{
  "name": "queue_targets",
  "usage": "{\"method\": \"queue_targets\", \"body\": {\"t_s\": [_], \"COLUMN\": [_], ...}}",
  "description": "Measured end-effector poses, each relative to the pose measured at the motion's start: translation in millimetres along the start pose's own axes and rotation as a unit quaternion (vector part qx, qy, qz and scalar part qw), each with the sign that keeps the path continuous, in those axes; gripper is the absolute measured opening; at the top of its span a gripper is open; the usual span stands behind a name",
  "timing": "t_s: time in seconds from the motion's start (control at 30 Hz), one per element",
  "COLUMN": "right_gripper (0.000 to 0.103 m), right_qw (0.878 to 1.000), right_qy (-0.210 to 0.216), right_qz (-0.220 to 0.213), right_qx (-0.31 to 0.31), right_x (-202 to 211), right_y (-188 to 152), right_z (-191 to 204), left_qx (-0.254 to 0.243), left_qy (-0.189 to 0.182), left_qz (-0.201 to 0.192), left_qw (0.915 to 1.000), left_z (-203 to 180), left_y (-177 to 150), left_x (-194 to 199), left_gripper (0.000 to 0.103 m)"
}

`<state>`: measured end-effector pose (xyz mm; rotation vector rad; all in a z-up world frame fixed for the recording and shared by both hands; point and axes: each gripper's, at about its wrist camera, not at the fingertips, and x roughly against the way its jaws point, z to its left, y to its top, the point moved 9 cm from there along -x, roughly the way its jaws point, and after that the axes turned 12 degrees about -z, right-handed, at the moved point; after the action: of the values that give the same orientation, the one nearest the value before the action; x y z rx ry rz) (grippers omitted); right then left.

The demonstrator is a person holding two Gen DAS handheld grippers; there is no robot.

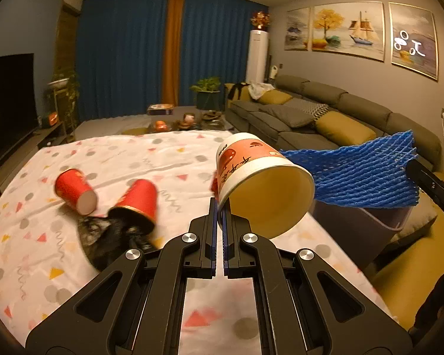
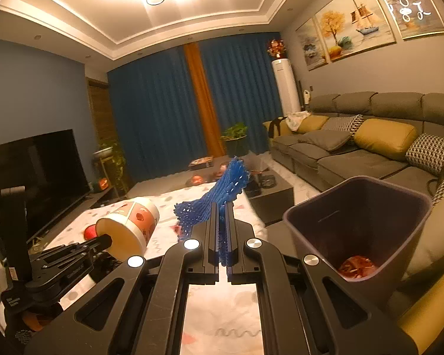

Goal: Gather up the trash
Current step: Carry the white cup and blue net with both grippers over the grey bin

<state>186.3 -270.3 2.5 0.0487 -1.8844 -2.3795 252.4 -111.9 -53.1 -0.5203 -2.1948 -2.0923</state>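
My left gripper (image 1: pixel 219 210) pinches the rim of a paper tub (image 1: pixel 262 183) above the bench (image 1: pixel 162 159). My right gripper (image 2: pixel 221 207) clamps blue foam netting (image 2: pixel 222 186) beside the bin (image 2: pixel 358 222), which holds something reddish, perhaps a wrapper.

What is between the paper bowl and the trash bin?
The blue foam net, held by the right tongs, hangs between the paper bowl and the trash bin, in the left wrist view.

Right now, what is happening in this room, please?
A person is collecting trash with two tools. The left hand-held gripper is shut on the rim of a paper noodle cup. The right hand-held gripper is shut on a blue foam net, near the trash bin. Two red cups lie on the table.
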Motion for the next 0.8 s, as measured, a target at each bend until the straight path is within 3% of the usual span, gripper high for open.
{"method": "queue_targets", "body": {"t_s": [0.43,0.8], "right_gripper": [0.004,0.004], "right_qw": [0.997,0.985], "right_qy": [-0.074,-0.165], "right_qz": [-0.029,-0.04], "right_qx": [0.001,0.025], "right_x": [8,16], "right_y": [23,25], "right_z": [-65,-126], "left_qx": [-0.022,-0.033], "left_qy": [-0.057,-0.116], "left_qz": [-0.007,0.004], "left_qw": [0.9981,0.9927], "left_z": [-74,-150], "left_y": [17,22], "left_x": [-31,-70], "left_gripper": [0.002,0.002]}}
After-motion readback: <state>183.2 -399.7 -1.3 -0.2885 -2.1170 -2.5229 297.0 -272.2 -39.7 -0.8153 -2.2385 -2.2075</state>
